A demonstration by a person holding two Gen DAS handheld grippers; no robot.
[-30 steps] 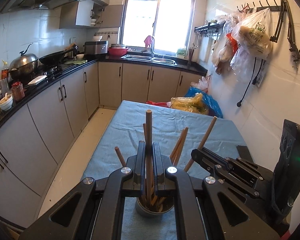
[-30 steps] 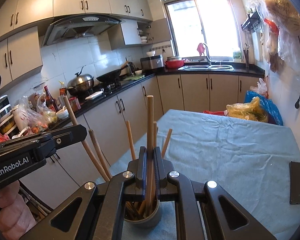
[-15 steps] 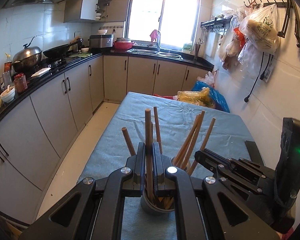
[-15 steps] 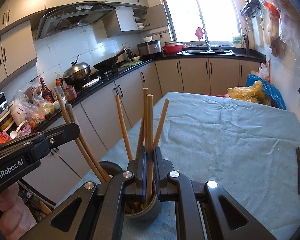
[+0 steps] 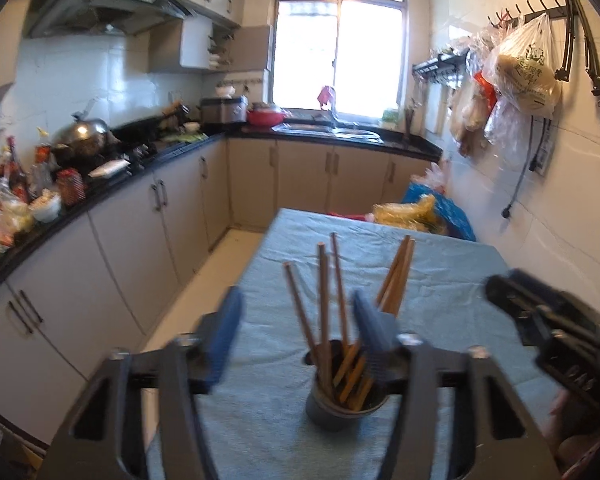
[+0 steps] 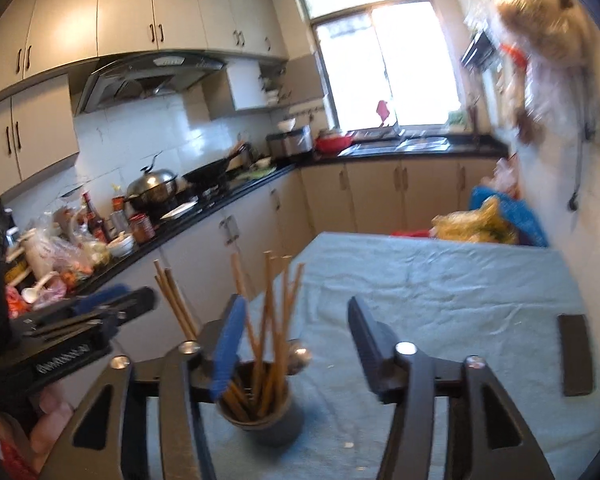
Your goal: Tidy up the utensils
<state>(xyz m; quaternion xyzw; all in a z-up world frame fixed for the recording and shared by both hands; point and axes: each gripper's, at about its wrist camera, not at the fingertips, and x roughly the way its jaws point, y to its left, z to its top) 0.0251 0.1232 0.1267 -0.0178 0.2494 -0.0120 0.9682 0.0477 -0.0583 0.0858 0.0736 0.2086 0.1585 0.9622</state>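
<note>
A dark cup full of several wooden chopsticks stands on the blue-clothed table. My left gripper hangs just in front of it, its jaws opening. The chopsticks rise in the gap and neither pad presses them. In the right wrist view the cup sits low and left, and its chopsticks lean beside the blue left pad. My right gripper is also opening, with nothing gripped. Each gripper shows in the other's view: the right gripper and the left gripper.
A metal spoon bowl lies just behind the cup. A flat black object rests near the table's right edge. Yellow and blue bags sit beyond the far end. A cluttered black counter runs along the left.
Both grippers were shut on one chopstick each. Both have opened and let go, and the chopsticks now stand free in the cup. The cup shifted right in the left view, left in the right view.
</note>
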